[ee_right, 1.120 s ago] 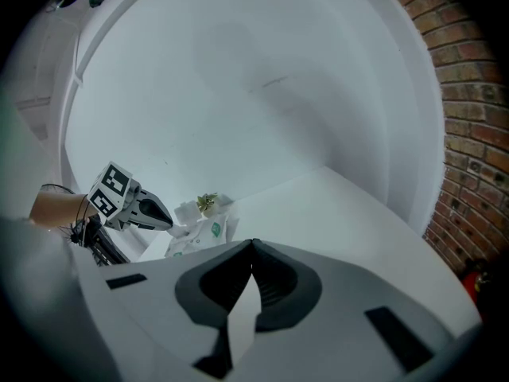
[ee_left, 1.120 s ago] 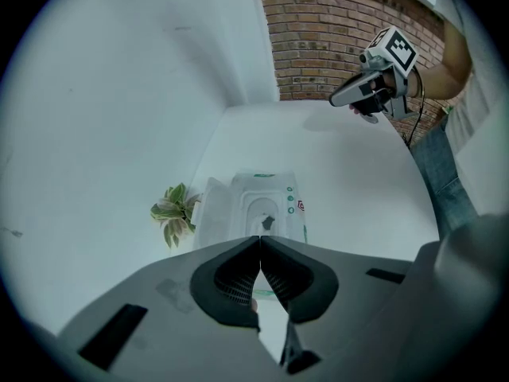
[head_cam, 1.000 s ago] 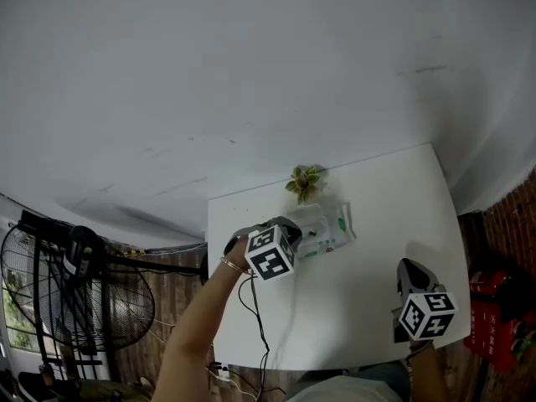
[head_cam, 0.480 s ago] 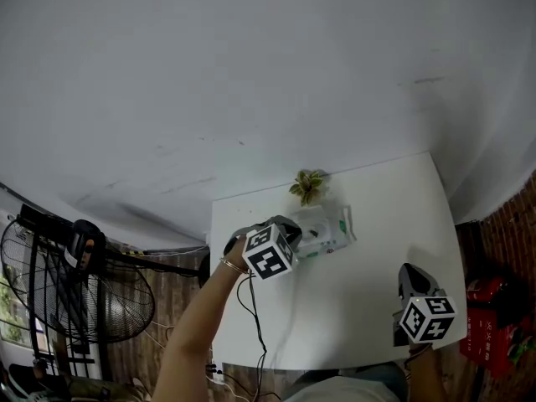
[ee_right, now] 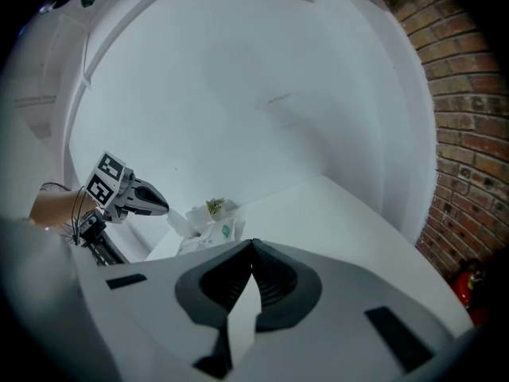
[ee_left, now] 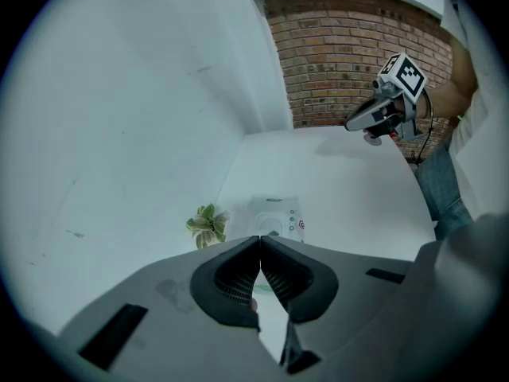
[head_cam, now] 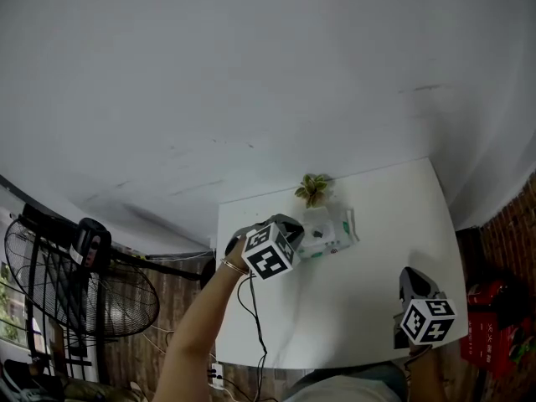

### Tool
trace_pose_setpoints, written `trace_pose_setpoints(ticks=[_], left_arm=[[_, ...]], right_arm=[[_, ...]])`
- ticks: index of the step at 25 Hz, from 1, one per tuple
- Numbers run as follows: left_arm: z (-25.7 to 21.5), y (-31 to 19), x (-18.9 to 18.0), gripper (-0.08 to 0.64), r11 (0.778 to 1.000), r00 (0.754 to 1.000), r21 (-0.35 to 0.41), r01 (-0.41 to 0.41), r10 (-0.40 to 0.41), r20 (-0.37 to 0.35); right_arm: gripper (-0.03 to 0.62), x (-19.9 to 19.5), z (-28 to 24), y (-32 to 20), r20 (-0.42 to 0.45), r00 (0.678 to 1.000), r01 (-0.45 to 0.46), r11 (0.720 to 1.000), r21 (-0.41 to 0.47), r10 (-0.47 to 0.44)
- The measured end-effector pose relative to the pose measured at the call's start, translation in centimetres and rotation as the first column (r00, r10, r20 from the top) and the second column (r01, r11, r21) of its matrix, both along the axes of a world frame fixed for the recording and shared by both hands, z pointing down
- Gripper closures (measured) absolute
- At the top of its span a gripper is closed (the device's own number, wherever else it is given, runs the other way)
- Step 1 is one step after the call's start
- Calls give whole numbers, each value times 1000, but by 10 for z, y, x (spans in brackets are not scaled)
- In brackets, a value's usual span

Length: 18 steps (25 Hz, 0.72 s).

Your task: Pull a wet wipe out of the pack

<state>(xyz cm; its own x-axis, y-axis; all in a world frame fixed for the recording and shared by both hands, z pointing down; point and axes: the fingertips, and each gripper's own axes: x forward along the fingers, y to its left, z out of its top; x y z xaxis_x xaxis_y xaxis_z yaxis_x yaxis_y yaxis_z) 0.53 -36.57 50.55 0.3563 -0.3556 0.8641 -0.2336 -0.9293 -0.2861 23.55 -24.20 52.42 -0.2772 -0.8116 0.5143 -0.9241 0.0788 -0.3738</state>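
Fingers of the left gripper [ee_left: 260, 239] were closed at the pack [head_cam: 333, 231] on the worktop [head_cam: 377, 254], seemingly pinching a white wipe [ee_right: 180, 223] to draw it out; the right gripper [ee_right: 253, 243], closed and empty, hung well apart from the pack.

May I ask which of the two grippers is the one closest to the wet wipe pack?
The left gripper: its fingers sit right at the wet wipe pack, while the right gripper hangs well apart near the table edge.

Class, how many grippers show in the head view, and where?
2. Left gripper pinching a wipe at the pack by the plant; right gripper apart, near the table's front edge.
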Motion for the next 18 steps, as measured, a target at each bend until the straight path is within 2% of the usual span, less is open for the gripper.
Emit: trace_pose_setpoints(ticks=[11,18], left_arm=[[-43,11,4,545,997,997,71,9,-3,-78],[-76,16,0,545,993,987,110,46,-28,-157]], right_arm=[[591,1,-10,23,-14,1000,-18,1000,12,18],[591,-5,-32,19,-27,1000,-4,998,62,6]])
